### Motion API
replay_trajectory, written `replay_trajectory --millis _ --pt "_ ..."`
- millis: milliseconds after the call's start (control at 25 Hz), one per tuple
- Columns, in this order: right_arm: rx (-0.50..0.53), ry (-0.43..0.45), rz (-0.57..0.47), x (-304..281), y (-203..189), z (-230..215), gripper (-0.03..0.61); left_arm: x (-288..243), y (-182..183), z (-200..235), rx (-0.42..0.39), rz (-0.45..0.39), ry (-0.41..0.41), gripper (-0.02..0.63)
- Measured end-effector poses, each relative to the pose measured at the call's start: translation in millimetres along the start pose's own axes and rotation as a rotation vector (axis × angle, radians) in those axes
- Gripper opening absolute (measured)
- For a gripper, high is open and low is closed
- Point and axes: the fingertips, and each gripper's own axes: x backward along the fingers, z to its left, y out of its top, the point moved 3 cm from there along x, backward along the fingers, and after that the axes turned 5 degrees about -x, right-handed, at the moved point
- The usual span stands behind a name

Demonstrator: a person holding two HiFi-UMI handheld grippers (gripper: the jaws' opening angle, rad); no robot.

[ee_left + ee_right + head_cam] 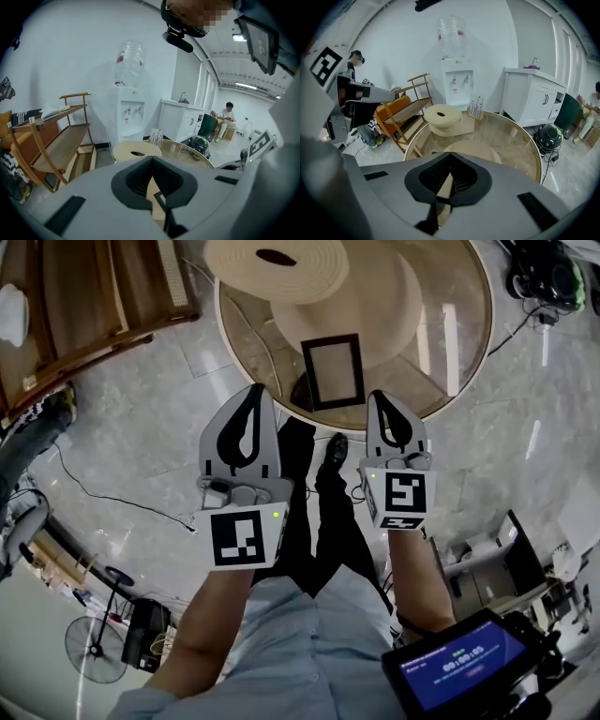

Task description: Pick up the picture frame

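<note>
A black picture frame with a pale inner panel lies flat on the round glass table, near its front edge. Both grippers hover in front of the table, short of the frame. My left gripper is below-left of the frame and my right gripper below-right, both shut with nothing held. A corner of the frame shows through the gap behind my left gripper's closed jaws. An edge of the frame shows the same way behind my right gripper.
A beige round disc with a centre hole rests at the table's far side. A wooden shelf rack stands to the left, a water dispenser and a white cabinet beyond. Cables and a fan lie on the floor.
</note>
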Motion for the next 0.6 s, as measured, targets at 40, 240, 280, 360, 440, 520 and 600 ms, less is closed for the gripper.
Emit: replay_trajectory --millis 40,240,280,360,440,520,600 --pt "0.001 0.001 0.006 -3 -3 0 0.015 -2 -2 2 0.002 0.003 0.001 0.011" --pt "-0.004 0.015 0.037 -14 -16 -2 0.039 -11 -11 5 0.021 0.022 0.000 0.011" --pt "-0.007 0.020 0.040 -16 -19 -2 0.055 -12 -13 5 0.025 0.028 -0.001 0.011" --pt "-0.010 0.028 0.049 -21 -26 -2 0.067 -13 -19 6 0.028 0.043 0.000 0.011" --pt "-0.012 0.029 0.060 -27 -35 -4 0.072 -15 -27 10 0.031 0.049 0.010 0.011" --pt "-0.015 0.028 0.083 -32 -44 -6 0.080 -17 -33 14 0.023 0.048 0.017 0.011" --pt "-0.020 0.025 0.100 -35 -52 -8 0.086 -18 -38 16 0.009 0.050 0.015 0.011"
